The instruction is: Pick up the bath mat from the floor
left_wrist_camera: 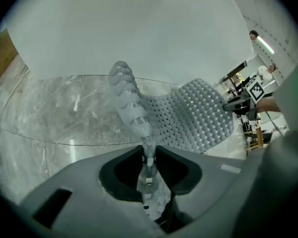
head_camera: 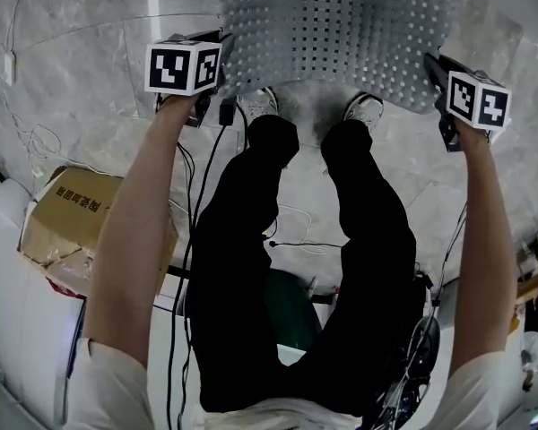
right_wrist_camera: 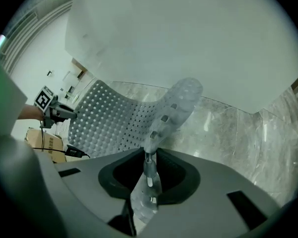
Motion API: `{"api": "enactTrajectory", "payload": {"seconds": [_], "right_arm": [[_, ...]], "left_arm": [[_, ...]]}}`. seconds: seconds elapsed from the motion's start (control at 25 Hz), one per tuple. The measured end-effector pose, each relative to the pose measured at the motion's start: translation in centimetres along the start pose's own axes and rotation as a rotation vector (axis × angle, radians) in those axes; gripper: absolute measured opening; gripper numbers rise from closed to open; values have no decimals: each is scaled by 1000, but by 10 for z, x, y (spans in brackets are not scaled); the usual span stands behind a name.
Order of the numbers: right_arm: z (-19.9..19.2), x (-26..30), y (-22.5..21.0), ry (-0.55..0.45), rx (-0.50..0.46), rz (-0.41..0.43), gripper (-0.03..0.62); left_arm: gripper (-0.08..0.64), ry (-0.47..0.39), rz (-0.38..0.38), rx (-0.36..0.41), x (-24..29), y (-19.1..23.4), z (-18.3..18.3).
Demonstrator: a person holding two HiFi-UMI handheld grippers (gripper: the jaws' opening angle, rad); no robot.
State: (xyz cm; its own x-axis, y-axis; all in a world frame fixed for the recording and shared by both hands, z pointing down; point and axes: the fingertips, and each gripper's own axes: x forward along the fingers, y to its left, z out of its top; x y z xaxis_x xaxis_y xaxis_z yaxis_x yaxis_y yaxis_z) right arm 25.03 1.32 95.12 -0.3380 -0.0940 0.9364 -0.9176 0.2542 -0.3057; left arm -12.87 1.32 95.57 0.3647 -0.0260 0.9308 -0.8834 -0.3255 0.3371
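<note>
1. Floor (head_camera: 90, 52): pale grey marble-look slabs with faint seams, across the whole head view.

2. Person: two legs in black trousers (head_camera: 251, 267) at centre. Bare forearms reach forward on either side, one to each claw.

3. Bath mat (head_camera: 341, 25): translucent grey sheet, studded and pierced with rows of small holes. It spans the gap between the two claws, ahead of the shoes. The near edge is raised off the floor and sags in a curve between the grips (left_wrist_camera: 193, 118) (right_wrist_camera: 109, 123). The far edge runs out of the top of the head view.

4. Cardboard box (head_camera: 67, 218): brown and crumpled, with printed lettering, on the floor to the person's left.

5. Left claw (head_camera: 222, 47): marker cube on top. The jaws are pressed onto the mat's near left edge, with a fold of mat pinched between them (left_wrist_camera: 148, 155).

6. Right claw (head_camera: 435, 65): marker cube on top. The jaws are clamped on the mat's near right edge, with the sheet gripped between them (right_wrist_camera: 149, 162).

7. Shoes: white pair, left (head_camera: 262, 103) and right (head_camera: 366, 108), just behind the mat's near edge.

8. Cables (head_camera: 202, 195): thin and black, trailing down from the left claw beside the left leg.
</note>
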Motion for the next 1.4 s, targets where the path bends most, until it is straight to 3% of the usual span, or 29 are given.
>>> {"api": "enactTrajectory", "payload": {"seconds": [0.2,0.44,0.68,0.84,1.0,1.4], "right_arm": [[-11,-34,18,44,-34,6,72],[-35,-81,37,90,-6,6,72],[-53,-114,56,127,66,43,74],[-66,-137,73,123,123,31,72],[-70,-163,95,115,107,41,72],[-58,-268,126,8,125,24,67]], "left_arm": [[92,28,-19,27,-26,-29,-2],[92,84,-58,45,-65,-70,-26],[92,109,-104,-38,-98,-111,-47],[92,116,-129,-36,-121,-134,-59],[92,131,-125,-32,-151,-142,-67],[92,78,-128,-91,-250,-138,-62]]}}
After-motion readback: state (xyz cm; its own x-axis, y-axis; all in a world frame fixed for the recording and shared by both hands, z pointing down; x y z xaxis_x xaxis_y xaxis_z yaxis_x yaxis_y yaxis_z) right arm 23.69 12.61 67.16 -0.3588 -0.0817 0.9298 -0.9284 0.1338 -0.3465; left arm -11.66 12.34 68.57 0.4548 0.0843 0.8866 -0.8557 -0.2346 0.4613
